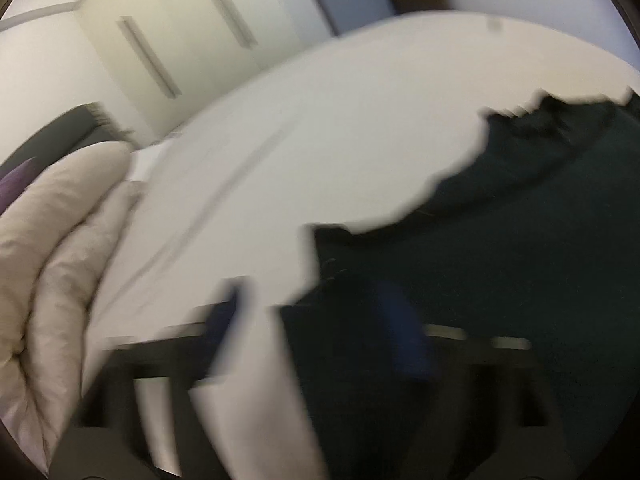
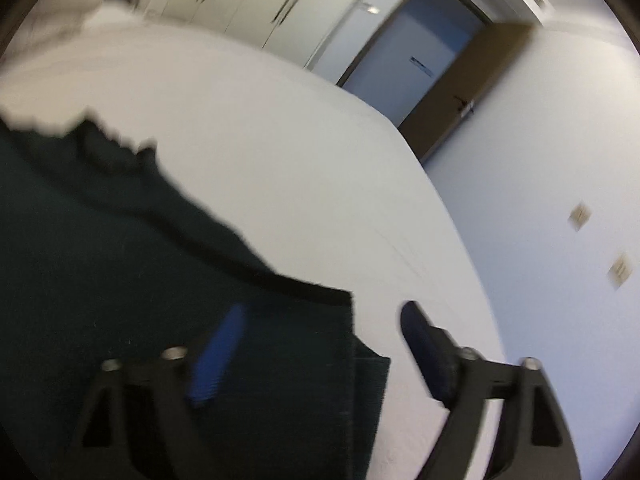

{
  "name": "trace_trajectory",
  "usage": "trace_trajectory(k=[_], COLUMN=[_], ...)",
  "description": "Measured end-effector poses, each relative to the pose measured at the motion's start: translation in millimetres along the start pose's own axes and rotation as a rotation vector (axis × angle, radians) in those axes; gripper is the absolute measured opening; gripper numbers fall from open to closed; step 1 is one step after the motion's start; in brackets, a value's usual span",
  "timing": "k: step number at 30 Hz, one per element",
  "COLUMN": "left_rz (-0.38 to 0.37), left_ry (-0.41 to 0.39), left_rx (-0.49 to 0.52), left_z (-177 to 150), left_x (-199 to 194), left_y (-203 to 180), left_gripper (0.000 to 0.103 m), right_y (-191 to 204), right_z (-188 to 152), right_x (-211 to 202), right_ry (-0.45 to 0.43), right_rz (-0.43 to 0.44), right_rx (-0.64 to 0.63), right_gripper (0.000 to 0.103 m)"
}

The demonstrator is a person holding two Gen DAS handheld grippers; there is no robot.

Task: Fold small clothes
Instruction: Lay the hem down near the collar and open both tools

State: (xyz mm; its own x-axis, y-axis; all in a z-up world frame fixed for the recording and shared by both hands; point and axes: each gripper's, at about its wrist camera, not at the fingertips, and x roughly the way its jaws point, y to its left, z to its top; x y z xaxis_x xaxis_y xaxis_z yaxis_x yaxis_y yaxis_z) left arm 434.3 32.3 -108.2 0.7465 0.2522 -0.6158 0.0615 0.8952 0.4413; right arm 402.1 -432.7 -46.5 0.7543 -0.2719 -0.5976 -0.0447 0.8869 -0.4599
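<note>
Garment: dark green garment (image 1: 500,240) spread flat on the white bed (image 1: 320,140)
Left gripper (image 1: 316,320): jaws wide, empty; its near corner between them
Right gripper (image 2: 320,344): jaws wide, empty; straddling the opposite corner; both equally near

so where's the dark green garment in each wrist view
Left wrist: dark green garment fills the right and lower right, lying on the white bed.
Right wrist: it fills the left and lower left.
Shared landmark: the cream wardrobe doors beyond the bed.
</note>
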Motion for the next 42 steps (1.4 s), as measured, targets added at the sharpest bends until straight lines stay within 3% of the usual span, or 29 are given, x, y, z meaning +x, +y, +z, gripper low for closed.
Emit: trace_trajectory(k=[4,7,9,12,18,21,27,28,31,33,35,37,38,39,42], left_rz=[0.099,0.135,0.104,0.06,-0.059,-0.094,-0.169,-0.17,-0.164,-0.15,-0.156,-0.166,-0.163,-0.152,-0.127], left_ry=[0.008,0.003,0.001,-0.013,-0.003,-0.004,-0.016,-0.014,0.075,0.131,0.116,0.118,0.117,0.115,0.108], left_rx=[-0.039,-0.153,-0.258,-0.322,-0.449,-0.45,-0.372,-0.355,-0.256,-0.239,-0.262,-0.264,-0.256,-0.248,-0.235], left_z=[4,2,-1,-13,-40,-43,-28,-25,-20,-29,-36,-37,-37,-38,-39], left_x=[8,-3,-9,-25,-58,-70,-72,-70,-40,-20,-16,-15,-14,-13,-10], left_y=[38,69,87,99,117,112,70,60,22,10,12,14,13,11,6], left_gripper=[0.097,0.097,0.097,0.094,0.062,0.053,0.053,0.053,0.053,0.052,0.055,0.055,0.056,0.057,0.057], right_y=[-52,-83,-88,-73,-22,-3,-3,-4,-12,-23,-34,-40,-42,-42,-20], right_z=[5,-5,-2,9,7,-4,-33,-36,-50,-56,-59,-62,-62,-61,-56], right_x=[-11,-26,-33,-47,-69,-55,-24,-18,-10,-8,-10,-15,-22,-33,-67], right_ry=[0.028,0.068,0.051,0.02,-0.002,0.013,0.115,0.128,0.119,0.115,0.115,0.121,0.12,0.092,0.006], right_rz=[-0.07,-0.08,0.0,0.122,0.276,0.27,0.269,0.275,0.308,0.324,0.32,0.285,0.273,0.32,0.63], right_rx=[0.208,0.367,0.426,0.42,0.358,0.314,0.352,0.367,0.453,0.517,0.555,0.582,0.606,0.642,0.72], right_gripper=[0.085,0.079,0.075,0.068,0.068,0.068,0.068,0.072,0.077,0.075,0.059,0.051,0.053,0.053,0.053])
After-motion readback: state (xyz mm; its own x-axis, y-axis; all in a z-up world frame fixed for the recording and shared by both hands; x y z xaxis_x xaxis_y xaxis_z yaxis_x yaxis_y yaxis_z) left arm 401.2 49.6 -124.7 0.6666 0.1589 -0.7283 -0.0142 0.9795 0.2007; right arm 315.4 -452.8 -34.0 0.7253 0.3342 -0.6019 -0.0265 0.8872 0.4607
